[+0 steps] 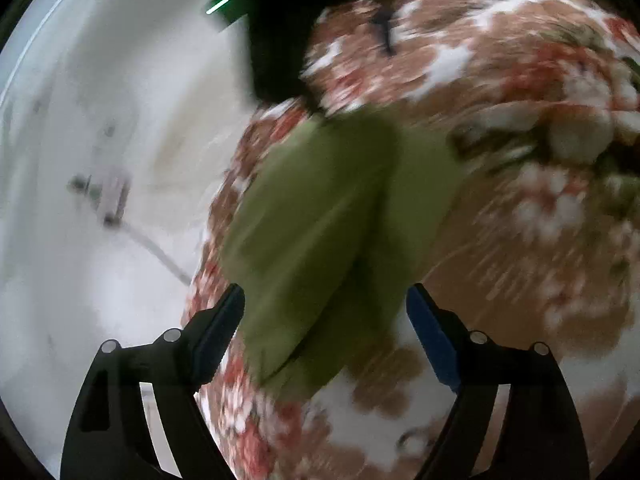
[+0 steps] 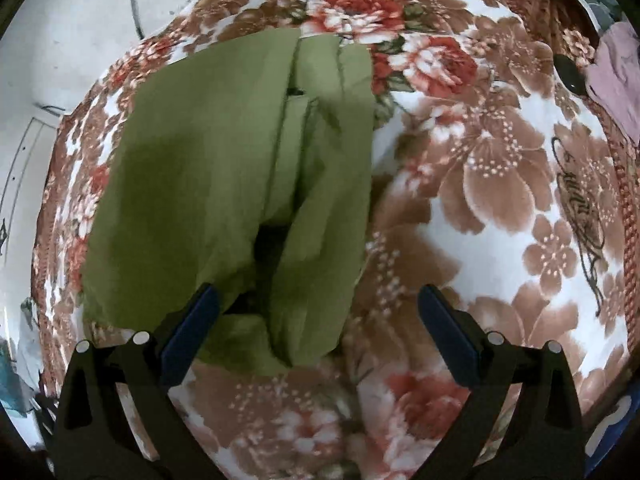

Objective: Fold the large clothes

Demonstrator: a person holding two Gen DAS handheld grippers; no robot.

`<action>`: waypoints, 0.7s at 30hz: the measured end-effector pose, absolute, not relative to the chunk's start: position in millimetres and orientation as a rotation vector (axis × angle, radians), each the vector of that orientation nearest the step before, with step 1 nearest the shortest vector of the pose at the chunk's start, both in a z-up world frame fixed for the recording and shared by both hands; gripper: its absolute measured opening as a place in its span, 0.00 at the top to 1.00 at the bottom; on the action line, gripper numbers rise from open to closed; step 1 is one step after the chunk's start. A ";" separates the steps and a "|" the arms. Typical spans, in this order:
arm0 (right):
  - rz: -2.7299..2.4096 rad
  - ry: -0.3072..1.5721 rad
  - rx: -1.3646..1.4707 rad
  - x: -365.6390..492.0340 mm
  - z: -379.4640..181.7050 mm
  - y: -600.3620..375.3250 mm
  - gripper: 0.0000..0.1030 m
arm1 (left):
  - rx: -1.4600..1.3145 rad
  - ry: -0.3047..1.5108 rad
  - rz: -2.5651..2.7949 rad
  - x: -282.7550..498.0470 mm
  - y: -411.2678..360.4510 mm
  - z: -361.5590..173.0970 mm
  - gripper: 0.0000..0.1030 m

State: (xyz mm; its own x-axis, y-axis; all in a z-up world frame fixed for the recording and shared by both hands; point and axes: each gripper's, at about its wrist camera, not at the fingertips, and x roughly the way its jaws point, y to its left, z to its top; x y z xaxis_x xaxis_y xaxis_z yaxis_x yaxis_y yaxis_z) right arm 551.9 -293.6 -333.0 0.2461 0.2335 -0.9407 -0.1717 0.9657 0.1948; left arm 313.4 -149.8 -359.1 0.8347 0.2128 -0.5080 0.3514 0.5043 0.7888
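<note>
An olive green garment (image 2: 224, 184) lies folded in a long bundle on a flowered blanket (image 2: 480, 184) of brown, red and white. My right gripper (image 2: 318, 300) is open just above the garment's near end, with nothing between its fingers. In the blurred left wrist view the same green garment (image 1: 320, 232) lies on the blanket (image 1: 520, 220), and my left gripper (image 1: 326, 300) is open above its near end, holding nothing.
The blanket's left edge borders a pale floor (image 1: 80, 160) with a small object and cord (image 1: 112, 200). A pink cloth (image 2: 616, 80) and a dark round object (image 2: 568, 74) lie at the blanket's far right. A dark shape (image 1: 280, 40) stands beyond the garment.
</note>
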 end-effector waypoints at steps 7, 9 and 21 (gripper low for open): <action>0.290 1.304 0.070 534.4 -333.9 -287.9 0.05 | 0.652 0.825 0.031 364.7 -41.5 -330.3 0.19; 0.319 1.293 0.061 533.2 -334.0 -280.2 0.05 | 0.511 0.876 0.029 374.3 -20.5 -325.0 0.19; 0.440 1.397 0.263 575.9 -362.3 -266.5 0.71 | -0.015 1.016 -0.031 463.6 41.5 -323.8 0.17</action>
